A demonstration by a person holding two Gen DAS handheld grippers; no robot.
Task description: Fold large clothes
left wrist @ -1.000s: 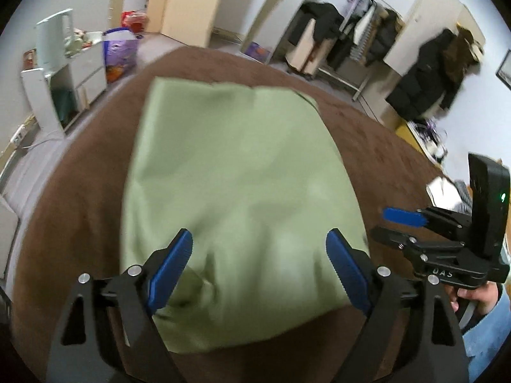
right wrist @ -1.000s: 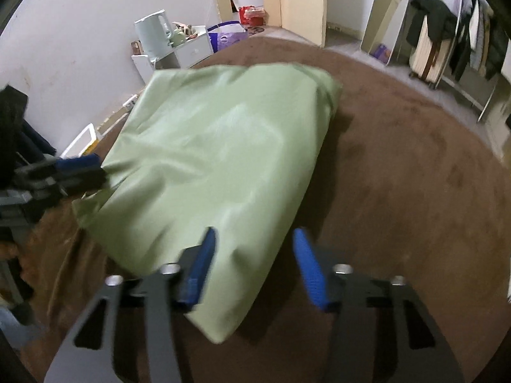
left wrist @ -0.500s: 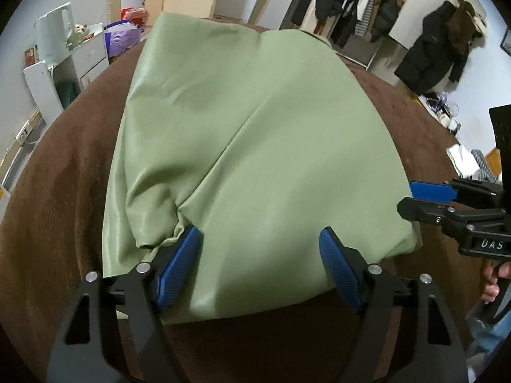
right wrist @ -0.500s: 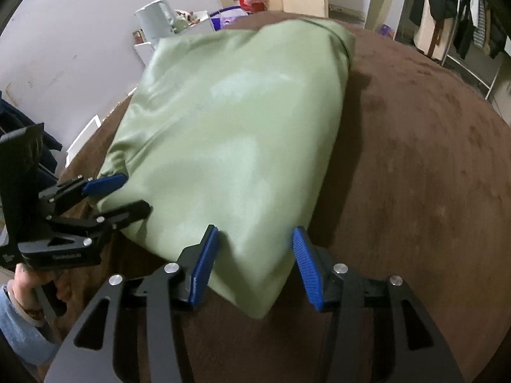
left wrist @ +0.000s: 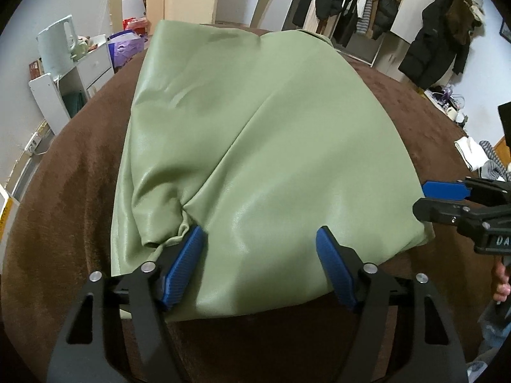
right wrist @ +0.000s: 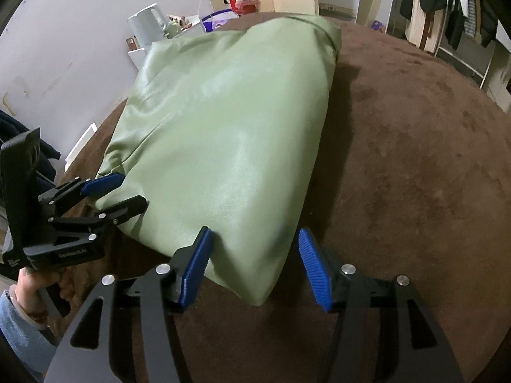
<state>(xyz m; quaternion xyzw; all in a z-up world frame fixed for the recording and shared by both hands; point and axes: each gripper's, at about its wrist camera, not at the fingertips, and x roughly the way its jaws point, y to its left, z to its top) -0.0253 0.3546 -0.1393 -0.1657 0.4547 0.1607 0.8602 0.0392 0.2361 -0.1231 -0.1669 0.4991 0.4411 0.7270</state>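
Garment (left wrist: 265, 146) now lies folded on the brown cover (right wrist: 415, 159), lower than a second ago. Our right gripper (right wrist: 254, 268) has just been opening, corner loose between spread jaws; our left gripper (left wrist: 260, 266) stands spread too. We judge this fold released.

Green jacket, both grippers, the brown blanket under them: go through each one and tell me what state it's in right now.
Green jacket: folded into a bundle, lying on the blanket, bunched at its near left corner.
Left gripper: open, jaws astride the jacket's near edge.
Right gripper: open, jaws have just been opening; the jacket's near corner lies between them, not pinched.
Brown blanket: spread flat, bare beside the jacket.
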